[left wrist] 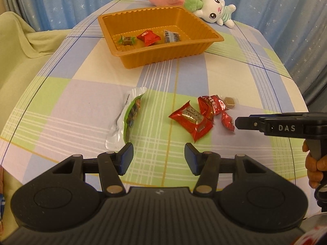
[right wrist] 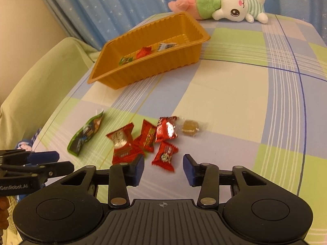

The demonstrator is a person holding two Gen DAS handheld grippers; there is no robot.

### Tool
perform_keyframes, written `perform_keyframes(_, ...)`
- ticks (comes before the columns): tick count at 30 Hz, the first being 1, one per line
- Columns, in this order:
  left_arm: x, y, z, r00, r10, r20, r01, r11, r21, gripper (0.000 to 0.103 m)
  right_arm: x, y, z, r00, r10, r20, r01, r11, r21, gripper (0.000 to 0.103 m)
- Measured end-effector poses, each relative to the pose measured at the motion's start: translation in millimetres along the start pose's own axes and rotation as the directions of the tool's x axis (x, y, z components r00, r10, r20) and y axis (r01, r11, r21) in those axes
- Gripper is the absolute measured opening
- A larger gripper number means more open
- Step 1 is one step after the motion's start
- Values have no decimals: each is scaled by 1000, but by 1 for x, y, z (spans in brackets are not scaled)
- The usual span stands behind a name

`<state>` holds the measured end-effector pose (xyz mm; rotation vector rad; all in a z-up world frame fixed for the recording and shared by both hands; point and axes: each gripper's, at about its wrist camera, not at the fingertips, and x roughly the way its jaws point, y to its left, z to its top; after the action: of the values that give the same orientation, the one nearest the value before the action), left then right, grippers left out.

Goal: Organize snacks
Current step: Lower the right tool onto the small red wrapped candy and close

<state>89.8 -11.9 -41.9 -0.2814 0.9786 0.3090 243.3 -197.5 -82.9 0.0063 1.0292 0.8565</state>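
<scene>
Crinkly foil wrappers make these sweets light and slippery, so pinch the small red sweet (right wrist: 165, 155) across its plump middle, not its frilled ends. It lies on the checked cloth (right wrist: 235, 94) just ahead of your right tongs (right wrist: 163, 169), whose jaws stand apart around nothing. Your left tongs (left wrist: 159, 159) also gape empty. Three sweets already sit in the orange tray (right wrist: 114, 65) beyond.
</scene>
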Motion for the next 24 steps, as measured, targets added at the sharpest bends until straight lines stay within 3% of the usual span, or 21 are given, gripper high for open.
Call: perform_keyframes(24,16,41,30,1000,-24,-16,24,999,39,52,34,7,-1,996,-88,-26,90,994,61,26)
